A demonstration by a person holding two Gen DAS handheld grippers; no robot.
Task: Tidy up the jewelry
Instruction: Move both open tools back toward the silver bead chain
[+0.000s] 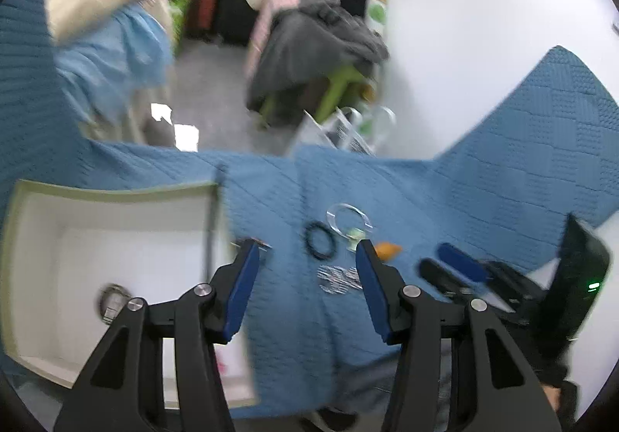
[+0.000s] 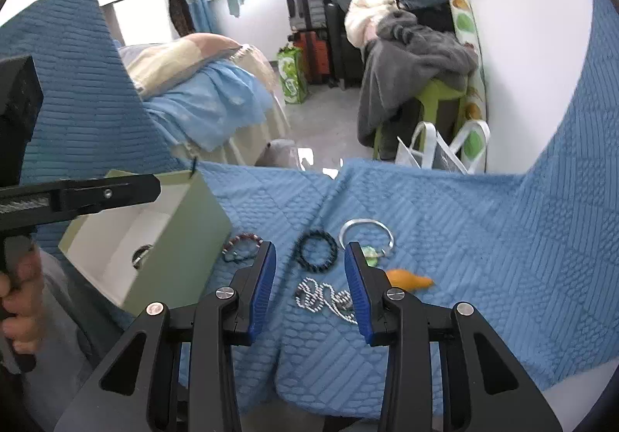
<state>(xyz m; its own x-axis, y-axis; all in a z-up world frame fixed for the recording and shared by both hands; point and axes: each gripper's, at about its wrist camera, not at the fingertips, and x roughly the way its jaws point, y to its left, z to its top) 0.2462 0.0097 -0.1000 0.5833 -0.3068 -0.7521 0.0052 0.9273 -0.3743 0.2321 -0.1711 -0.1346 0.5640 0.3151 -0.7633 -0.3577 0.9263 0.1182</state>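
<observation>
Jewelry lies on a blue quilted cloth (image 2: pixel 445 238): a black bead bracelet (image 2: pixel 315 256), a red and dark bracelet (image 2: pixel 241 248), a silver bangle (image 2: pixel 365 234) with a green charm, a silver chain (image 2: pixel 325 298) and a small orange piece (image 2: pixel 410 279). My right gripper (image 2: pixel 309 250) hovers open just short of the black bracelet, over the chain, holding nothing. My left gripper (image 1: pixel 308 249) is open and empty too, with the black bracelet (image 1: pixel 320 245) and chain (image 1: pixel 340 279) ahead of it. To its left is the green box (image 1: pixel 116 192), its white inside holding one metal ring-like piece (image 1: pixel 112 300).
The cloth's far edge drops to a floor with a bed, suitcases, a green stool piled with clothes and a white bag (image 2: pixel 437 149). A hand (image 2: pixel 19 308) holds the left tool's black frame (image 2: pixel 77 196) above the box. The right gripper's fingers (image 1: pixel 458 261) show at the right.
</observation>
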